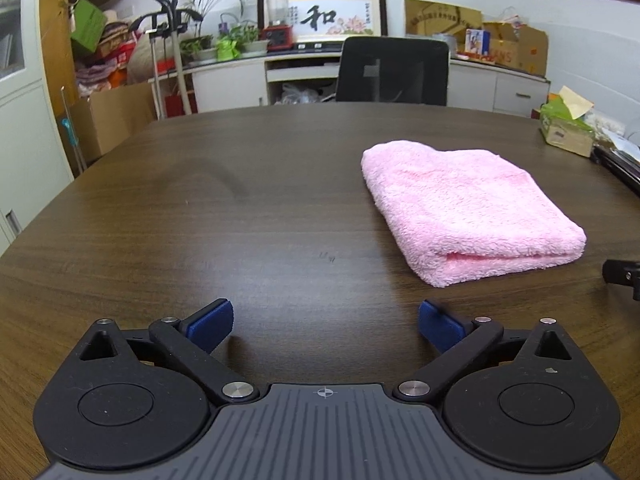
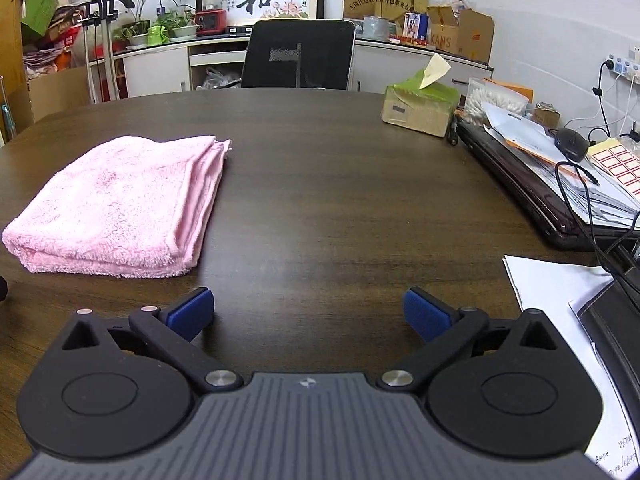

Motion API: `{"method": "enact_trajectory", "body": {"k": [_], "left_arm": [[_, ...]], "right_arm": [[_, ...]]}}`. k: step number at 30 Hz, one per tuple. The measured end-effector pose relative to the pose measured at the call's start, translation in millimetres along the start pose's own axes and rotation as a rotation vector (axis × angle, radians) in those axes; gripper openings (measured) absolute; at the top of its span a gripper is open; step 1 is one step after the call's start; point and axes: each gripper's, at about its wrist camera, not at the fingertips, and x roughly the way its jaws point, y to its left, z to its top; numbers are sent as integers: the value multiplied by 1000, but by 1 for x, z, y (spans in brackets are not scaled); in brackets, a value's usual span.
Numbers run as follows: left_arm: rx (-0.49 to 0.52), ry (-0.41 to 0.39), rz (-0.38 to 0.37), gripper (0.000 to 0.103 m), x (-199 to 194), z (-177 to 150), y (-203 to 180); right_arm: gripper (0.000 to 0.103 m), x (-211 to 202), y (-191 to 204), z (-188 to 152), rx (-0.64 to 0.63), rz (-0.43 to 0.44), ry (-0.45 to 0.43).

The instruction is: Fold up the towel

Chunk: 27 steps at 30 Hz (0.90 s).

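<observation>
We saw the folded pink towel [image 1: 468,208] lying flat on the dark bench [image 1: 240,200] between our two tools, to the right of the left tool [image 1: 325,322] and left of the right tool [image 2: 308,312], both spread wide and empty.

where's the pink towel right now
The pink towel lies folded on the dark table, right of centre in the left wrist view, left in the right wrist view, ahead of both open claws.
</observation>
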Motion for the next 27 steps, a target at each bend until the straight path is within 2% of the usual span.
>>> {"method": "enact_trajectory", "body": {"k": [9, 18, 27], "left_arm": [[-36, 17, 13, 103, -1, 0, 4], [-10, 19, -25, 103, -1, 0, 0], [-16, 21, -21, 103, 1, 2, -3]], "right_arm": [[102, 2, -5, 0, 11, 18, 11], [103, -2, 3, -4, 25, 24, 15], [103, 0, 0, -3, 28, 26, 16]]}}
